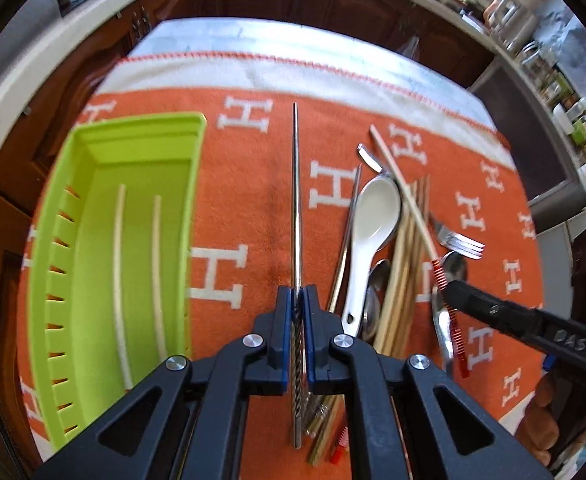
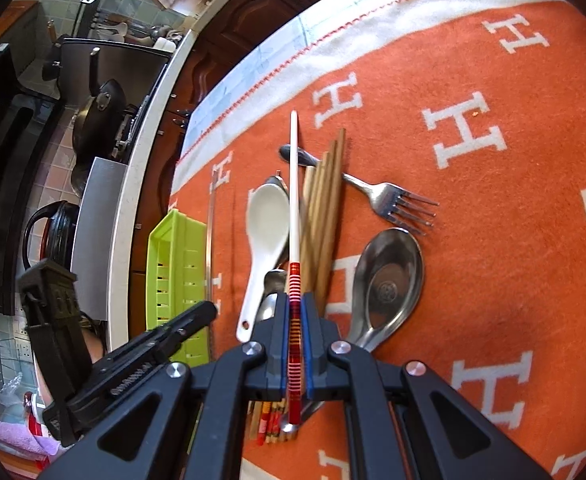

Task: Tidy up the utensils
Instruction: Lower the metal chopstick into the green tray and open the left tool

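Utensils lie mostly unsorted in a loose pile on the orange blanket with white H letters (image 1: 253, 184) that covers the tabletop, toward its right side. The pile holds a white ceramic soup spoon (image 1: 369, 220), a bundle of brown wooden chopsticks (image 1: 407, 248), a steel fork (image 2: 397, 200), a large steel serving spoon (image 2: 389, 276) and one more thin metal chopstick (image 1: 347, 248) beside the white spoon; smaller spoons partly show underneath.

Near the blanket's left edge stands the lime-green plastic slotted tray (image 1: 93, 148), holding only two pale cream chopsticks (image 1: 119, 264) laid lengthwise. So the sorting looks barely begun, as I judge it: one pair is stowed and nearly everything else remains.

The left claw (image 1: 301, 300) is clamped on a silver metal chopstick with a twisted grip (image 1: 297, 200), which points away over bare blanket between tray and pile. The right claw (image 2: 295, 308) is closed on a white chopstick with a red-banded handle (image 2: 294, 200), held above the pile and seemingly lifted clear of it, though that is hard to confirm. Both sticks likely go to the tray next.
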`<state>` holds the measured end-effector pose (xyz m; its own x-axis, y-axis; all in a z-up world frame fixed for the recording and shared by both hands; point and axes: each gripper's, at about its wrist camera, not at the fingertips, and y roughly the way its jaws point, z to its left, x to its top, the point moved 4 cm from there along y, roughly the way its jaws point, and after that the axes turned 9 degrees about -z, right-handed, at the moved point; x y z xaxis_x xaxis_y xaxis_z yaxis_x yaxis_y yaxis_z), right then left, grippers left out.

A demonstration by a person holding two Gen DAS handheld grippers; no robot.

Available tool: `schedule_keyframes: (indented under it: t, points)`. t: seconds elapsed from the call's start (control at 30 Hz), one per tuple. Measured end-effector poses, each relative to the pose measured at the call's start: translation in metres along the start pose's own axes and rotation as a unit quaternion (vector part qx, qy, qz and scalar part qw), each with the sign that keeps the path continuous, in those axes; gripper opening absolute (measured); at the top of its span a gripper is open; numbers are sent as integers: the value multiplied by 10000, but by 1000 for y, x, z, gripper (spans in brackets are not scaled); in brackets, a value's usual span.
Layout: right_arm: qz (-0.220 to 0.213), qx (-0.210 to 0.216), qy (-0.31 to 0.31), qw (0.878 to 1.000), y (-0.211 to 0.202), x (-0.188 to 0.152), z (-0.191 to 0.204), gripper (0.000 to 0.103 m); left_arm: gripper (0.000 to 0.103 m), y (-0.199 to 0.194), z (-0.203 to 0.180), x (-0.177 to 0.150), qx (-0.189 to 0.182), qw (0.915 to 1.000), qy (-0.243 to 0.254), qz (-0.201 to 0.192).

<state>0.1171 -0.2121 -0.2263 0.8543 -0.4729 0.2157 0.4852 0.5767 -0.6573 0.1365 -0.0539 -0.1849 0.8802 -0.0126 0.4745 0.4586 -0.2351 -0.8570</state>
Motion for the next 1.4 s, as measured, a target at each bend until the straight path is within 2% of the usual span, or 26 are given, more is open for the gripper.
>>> schedule_keyframes:
  t: [0.3, 0.57, 0.77, 0.8, 1.07, 1.2, 1.33, 1.4]
  points:
    - [-152, 94, -387, 9991, -14, -17, 32, 5, 3, -53, 25, 5, -67, 9989, -228, -411]
    - [-182, 461, -811, 9955, -24, -35, 86, 4, 3, -64, 91, -17, 278, 9968, -687, -307]
    - [-343, 303, -1131, 9925, -23, -41, 112, 3, 3, -54, 120, -37, 406, 9964, -743, -60]
    - [-329, 264, -1171, 9922, -21, -42, 114, 0, 3, -51, 124, -40, 402, 9963, -760, -12]
    - [-100, -232, -1338, 9907, 2, -56, 107, 0, 4, -38, 127, -52, 327, 9968, -712, 135]
    - [198, -326, -1567, 9869, 22, -65, 104, 1, 4, -36, 129, -55, 308, 9972, -668, 161]
    - [72, -549, -2032, 9776, 38, -71, 107, 9, 4, -36, 131, -55, 346, 9970, -681, 145]
    - [63, -622, -2193, 9737, 45, -75, 108, 13, 19, -38, 132, -54, 322, 9969, -709, 116]
